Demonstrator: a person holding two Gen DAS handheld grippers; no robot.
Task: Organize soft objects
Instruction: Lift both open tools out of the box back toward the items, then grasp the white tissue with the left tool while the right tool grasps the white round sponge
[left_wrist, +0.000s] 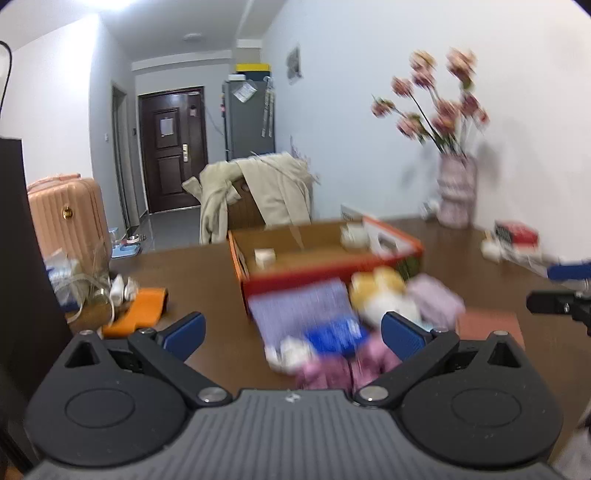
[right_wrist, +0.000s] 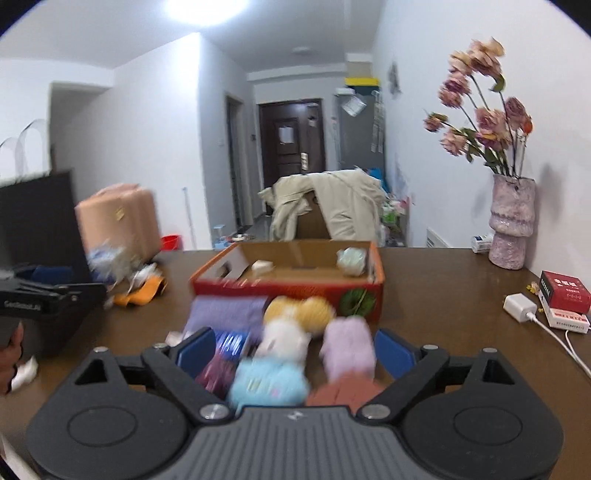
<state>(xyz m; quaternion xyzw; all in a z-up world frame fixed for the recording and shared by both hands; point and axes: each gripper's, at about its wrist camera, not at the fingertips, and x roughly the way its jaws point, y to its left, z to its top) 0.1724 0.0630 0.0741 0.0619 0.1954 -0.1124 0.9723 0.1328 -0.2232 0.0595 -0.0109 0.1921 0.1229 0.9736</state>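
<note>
1. Blue pads on my left gripper (left_wrist: 291, 334) are spread wide, holding nothing. My right gripper (right_wrist: 293, 354) is spread too, empty.
2. Soft toys sit in a pile on the brown table (right_wrist: 443, 295), just before the box: a light blue plush (right_wrist: 267, 382), a lilac plush (right_wrist: 349, 345), a yellow plush (right_wrist: 299, 308), a purple cloth (right_wrist: 225, 314).
3. I think I should slow down, pick one toy at the pile's edge and pinch its middle.
4. The orange cardboard box (right_wrist: 288, 286) holds a small white block (right_wrist: 263, 266) and a pale round thing (right_wrist: 351, 260). Lots of room is left.
</note>
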